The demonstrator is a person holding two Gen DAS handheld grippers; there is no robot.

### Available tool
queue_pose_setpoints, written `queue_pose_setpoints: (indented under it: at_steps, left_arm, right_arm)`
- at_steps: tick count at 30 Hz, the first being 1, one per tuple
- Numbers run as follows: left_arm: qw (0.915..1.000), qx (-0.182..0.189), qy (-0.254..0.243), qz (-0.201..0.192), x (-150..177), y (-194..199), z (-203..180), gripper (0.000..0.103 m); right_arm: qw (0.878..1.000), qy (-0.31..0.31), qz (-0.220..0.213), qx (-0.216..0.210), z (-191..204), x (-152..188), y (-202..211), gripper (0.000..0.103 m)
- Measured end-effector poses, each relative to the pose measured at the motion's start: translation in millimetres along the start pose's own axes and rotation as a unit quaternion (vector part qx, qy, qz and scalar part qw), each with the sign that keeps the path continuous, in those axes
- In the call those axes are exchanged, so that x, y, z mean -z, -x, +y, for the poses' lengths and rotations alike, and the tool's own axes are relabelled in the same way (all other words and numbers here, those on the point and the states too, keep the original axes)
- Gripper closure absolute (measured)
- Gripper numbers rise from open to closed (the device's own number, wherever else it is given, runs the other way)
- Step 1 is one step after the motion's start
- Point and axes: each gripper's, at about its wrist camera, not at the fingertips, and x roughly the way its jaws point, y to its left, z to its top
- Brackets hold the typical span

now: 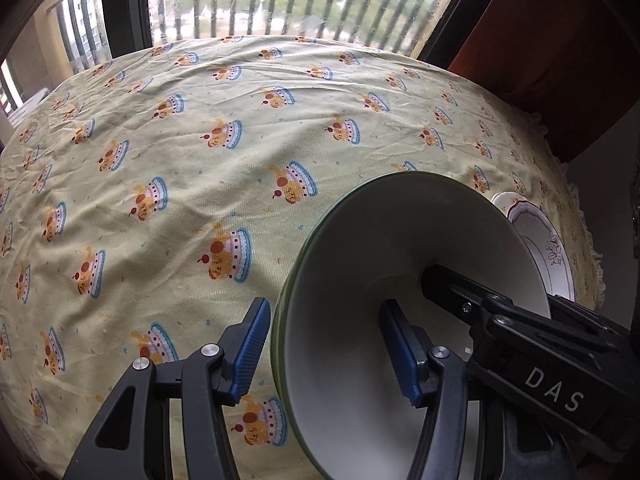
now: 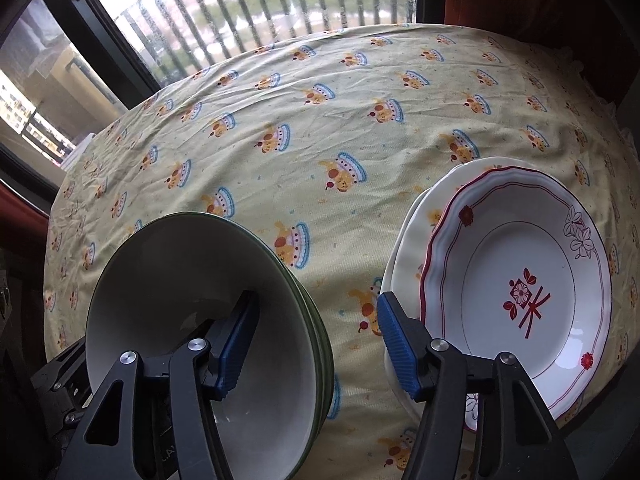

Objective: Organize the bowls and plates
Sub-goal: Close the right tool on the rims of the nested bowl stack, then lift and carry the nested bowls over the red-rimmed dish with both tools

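Right wrist alone shows stacked plates (image 2: 516,280); both tongs (image 1: 332,356) (image 2: 316,348) gape, straddling bowl (image 2: 192,320) rims.

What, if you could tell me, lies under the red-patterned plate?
Under the red-patterned plate lies at least one cream plate, its rim showing at the left. Its centre, and any further plates beneath, are covered.
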Motion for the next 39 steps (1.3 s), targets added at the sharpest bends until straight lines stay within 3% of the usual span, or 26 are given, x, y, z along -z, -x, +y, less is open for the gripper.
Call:
queue_pose_setpoints:
  at_steps: [3,6,9,12,19,24,39]
  left_arm:
    - [0.9998,-0.015,0.013,-0.001,1.7,1.0,-3.1,0.044]
    - [0.9997,-0.018,0.017,-0.004,1.8,0.5,-9.9,0.052]
    - [0.9992,-0.031,0.024,-0.005,2.0,0.8,-14.1,0.052]
    - [0.9988,-0.034,0.035,-0.005,2.4,1.1,-13.1,0.053]
    - [0.999,-0.039,0.022,-0.002,0.2,2.3,-16.2,0.056]
    - [0.9997,-0.018,0.016,0.006,-0.8,2.8,-9.3,0.056]
    - [0.9982,0.025,-0.052,-0.016,-6.1,46.0,3.9,0.057]
  right_arm:
    - [0.998,-0.023,0.034,-0.053,-9.7,-1.7,-10.8,0.045]
    - [0.995,-0.027,0.039,-0.082,-17.1,-2.7,-15.2,0.046]
    - [0.992,-0.04,0.049,-0.109,-23.2,-3.1,-18.6,0.049]
    - [0.989,-0.035,0.054,-0.13,-20.6,-4.3,-16.9,0.065]
    - [0.991,-0.031,0.059,-0.113,-16.3,-6.1,-13.5,0.065]
    - [0.994,-0.031,0.055,-0.086,-10.8,-5.6,-8.5,0.065]
    - [0.996,-0.085,0.003,-0.038,25.6,5.4,39.2,0.065]
